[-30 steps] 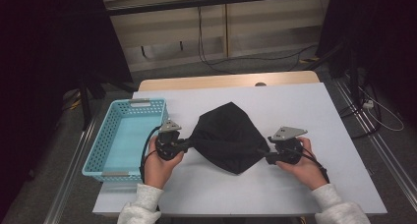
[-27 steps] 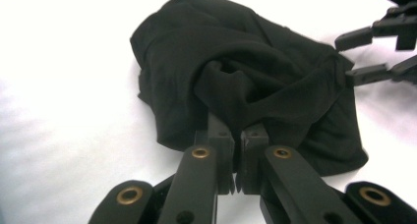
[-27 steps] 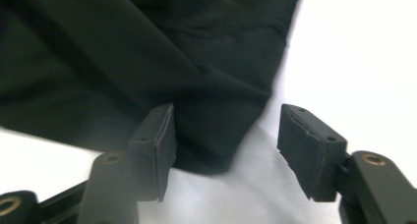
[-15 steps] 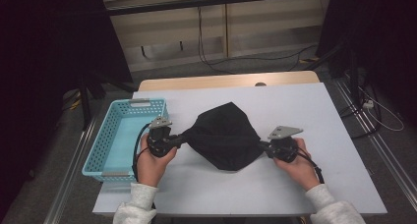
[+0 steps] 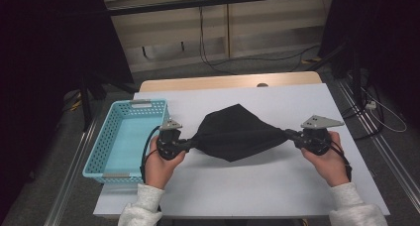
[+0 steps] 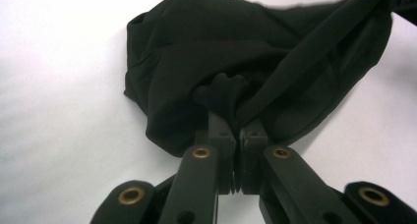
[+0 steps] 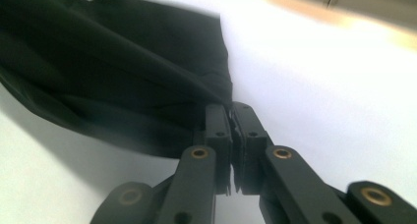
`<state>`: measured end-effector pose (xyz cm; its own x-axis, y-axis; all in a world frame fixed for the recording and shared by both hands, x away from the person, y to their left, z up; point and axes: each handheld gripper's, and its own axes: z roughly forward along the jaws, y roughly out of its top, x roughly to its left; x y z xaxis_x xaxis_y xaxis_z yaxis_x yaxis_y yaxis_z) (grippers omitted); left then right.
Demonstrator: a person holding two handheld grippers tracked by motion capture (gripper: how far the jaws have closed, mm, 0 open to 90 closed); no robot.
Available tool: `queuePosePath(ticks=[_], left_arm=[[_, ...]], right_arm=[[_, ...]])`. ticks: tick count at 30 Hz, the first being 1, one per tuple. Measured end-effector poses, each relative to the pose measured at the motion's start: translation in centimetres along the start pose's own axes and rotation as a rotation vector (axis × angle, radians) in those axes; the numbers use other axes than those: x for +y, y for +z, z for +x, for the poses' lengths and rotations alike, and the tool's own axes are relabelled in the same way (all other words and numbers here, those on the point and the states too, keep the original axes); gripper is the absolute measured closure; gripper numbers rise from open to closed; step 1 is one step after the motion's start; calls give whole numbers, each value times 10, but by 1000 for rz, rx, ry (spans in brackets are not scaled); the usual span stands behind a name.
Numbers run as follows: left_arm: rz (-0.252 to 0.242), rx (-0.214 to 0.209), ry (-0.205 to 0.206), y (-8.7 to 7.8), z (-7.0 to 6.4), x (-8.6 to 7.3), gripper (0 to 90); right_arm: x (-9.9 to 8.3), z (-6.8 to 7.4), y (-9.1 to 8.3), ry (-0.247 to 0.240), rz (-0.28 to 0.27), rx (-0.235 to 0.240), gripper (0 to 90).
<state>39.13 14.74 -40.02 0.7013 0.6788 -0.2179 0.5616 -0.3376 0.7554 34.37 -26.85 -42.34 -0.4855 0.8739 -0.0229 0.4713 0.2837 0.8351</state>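
While the white table (image 5: 257, 186) carries the whole work area, the blue basket (image 5: 126, 137) is seen standing at its left edge, with nothing visible in it. Between the two hands, near the middle of the table, the black cloth (image 5: 237, 134) is held stretched out sideways.

Compared with the high view of a second ago, the two grippers are now set farther apart, and the cloth, previously a slack rounded heap, is drawn into a long shape with a taut upper edge running from one grip point to the other. A loose fold is left hanging toward the person, its lowest part apparently resting on the table.

The left gripper (image 5: 192, 143) is clamped on a bunched corner of the cloth; in the left gripper view, the jaws are seen pressed together with fabric (image 6: 226, 89) gathered just beyond the tips. The right gripper (image 5: 289, 134) is likewise closed on the opposite corner, and in the right gripper view the cloth (image 7: 123, 71) is pinched between the tips.

From this change it is judged that the spreading step is well advanced: the slack is removed along one edge, so the cloth is prepared for laying flat or folding.
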Motion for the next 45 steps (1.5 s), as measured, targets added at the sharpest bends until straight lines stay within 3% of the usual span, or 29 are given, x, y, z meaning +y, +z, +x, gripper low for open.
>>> queuePosePath(ticks=[4, 8, 9, 14, 19, 21, 23, 26, 28, 31, 33, 37, 39, 42, 45], left_arm=[[9, 40, -32, -6, 7, -1, 877], [-11, 58, -51, -13, 14, -2, 876], [-16, 58, -54, -14, 14, -2, 876], [-10, 69, -27, -12, 10, -1, 874], [-12, 71, -26, -12, 10, -1, 875], [-15, 78, -29, -12, 11, -1, 874], [-16, 81, -34, -12, 11, -1, 873], [-18, 82, -38, -11, 11, -1, 872], [-17, 83, -34, -10, 10, -1, 872], [-9, 88, -28, -9, 9, -2, 871], [-6, 89, -24, -9, 9, -1, 871], [0, 74, -28, -10, 9, 0, 874], [0, 52, -41, -11, 6, 1, 875], [-1, 23, -23, -12, 1, 4, 875], [-6, 14, -8, -10, -4, 6, 875]], right_arm=[[-7, 8, 16, -20, 50, 24, 855], [-12, 15, 32, -7, 81, 57, 730], [-12, 16, 34, -1, 77, 70, 726], [-7, 31, 31, -61, 44, 120, 612], [-6, 48, 33, -122, 38, 212, 565], [-7, 55, 37, -155, 52, 248, 485], [-9, 59, 42, -153, 70, 253, 313], [-14, 62, 49, -183, 111, 266, 327], [-16, 63, 52, -216, 134, 220, 397], [-15, 58, 53, -212, 109, 164, 659], [-14, 50, 52, -177, 97, 160, 856], [-8, 36, 41, -127, 64, 151, 867], [0, 26, 25, -93, 27, 152, 869], [13, 10, 0, -42, -44, 153, 869], [19, 3, -16, -32, -87, 160, 869]])
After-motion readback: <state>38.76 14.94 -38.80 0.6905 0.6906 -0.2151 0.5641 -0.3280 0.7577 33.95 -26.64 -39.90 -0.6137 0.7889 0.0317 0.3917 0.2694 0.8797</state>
